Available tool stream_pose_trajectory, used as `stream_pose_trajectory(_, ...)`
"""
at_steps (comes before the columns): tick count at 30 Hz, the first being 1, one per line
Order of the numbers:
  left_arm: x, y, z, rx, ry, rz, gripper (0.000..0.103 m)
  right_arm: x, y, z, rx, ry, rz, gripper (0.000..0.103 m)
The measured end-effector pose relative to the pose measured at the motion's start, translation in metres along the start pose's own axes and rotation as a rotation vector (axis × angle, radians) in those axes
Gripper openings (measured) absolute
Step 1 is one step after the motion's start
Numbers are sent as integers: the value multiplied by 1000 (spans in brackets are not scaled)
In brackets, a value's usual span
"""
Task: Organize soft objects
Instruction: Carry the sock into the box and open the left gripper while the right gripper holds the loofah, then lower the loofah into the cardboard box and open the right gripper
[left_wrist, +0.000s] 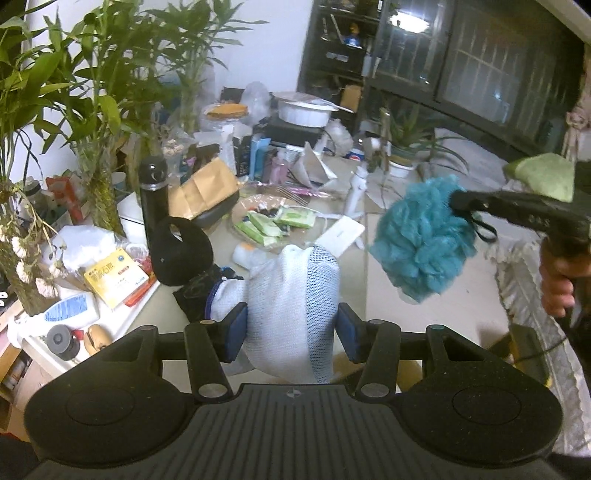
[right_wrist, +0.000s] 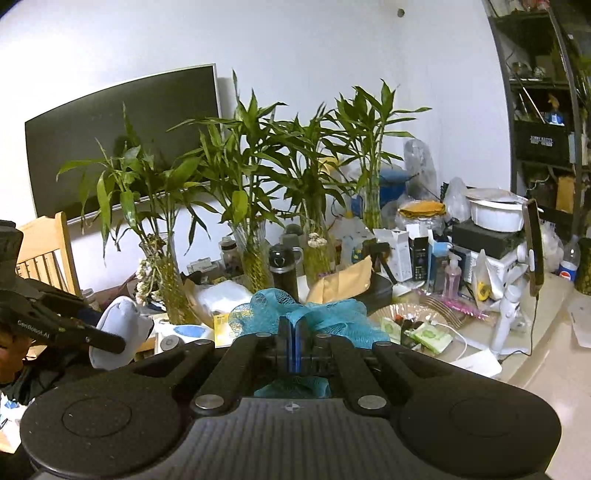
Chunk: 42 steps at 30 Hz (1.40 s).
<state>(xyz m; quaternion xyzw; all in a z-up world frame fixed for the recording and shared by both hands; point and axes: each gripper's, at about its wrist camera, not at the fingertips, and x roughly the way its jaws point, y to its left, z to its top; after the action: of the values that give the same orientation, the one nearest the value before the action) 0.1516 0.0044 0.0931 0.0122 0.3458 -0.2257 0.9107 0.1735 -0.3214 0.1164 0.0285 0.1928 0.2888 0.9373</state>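
The left hand-held gripper (left_wrist: 291, 332) clamps a pale mesh-covered soft object (left_wrist: 295, 295) between its blue pads, the object's long axis running forward along the fingers, above the cluttered counter (left_wrist: 424, 306). To its right and slightly ahead, the right hand-held gripper (right_wrist: 294, 341), jaws fully together, holds a teal mesh bath pouf (left_wrist: 421, 240) clear of the counter; both loads hang near each other, not touching.

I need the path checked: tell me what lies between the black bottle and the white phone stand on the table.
In the left wrist view, between the black bottle and the white phone stand: a brown paper envelope, then green wipe packets.
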Motion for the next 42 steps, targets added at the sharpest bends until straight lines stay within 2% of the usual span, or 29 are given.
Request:
stream_pose_trajectory(8, 2, -22, -35, 80, 66, -2, 50, -14, 22, -13, -37, 13, 24, 4)
stream_pose_trajectory(13, 21, -27, -54, 108, 106, -50, 52, -17, 31, -24, -45, 31, 42, 4)
stream_pose_trajectory(15, 28, -26, -58, 97, 112, -82, 57, -17, 32, -28, -36, 35, 49, 4)
stream_pose_trajectory(17, 30, -24, -61, 74, 110, -118, 77, -16, 32, -31, -29, 35, 52, 4)
stream_pose_trajectory(20, 23, -26, -64, 68, 75, -128, 80, -17, 31, -34, -15, 35, 57, 4)
stream_pose_trajectory(28, -2, -23, -79, 41, 4, -48, 80, -20, 30, -45, -3, 49, 82, 4)
stream_pose_trajectory(32, -10, -25, -90, 74, -13, 24, 80, -20, 35, -49, -12, 61, 99, 4)
stream_pose_trajectory(42, -11, -25, -108, 83, 23, 126, 80, -12, 50, -53, -16, 87, 142, 4)
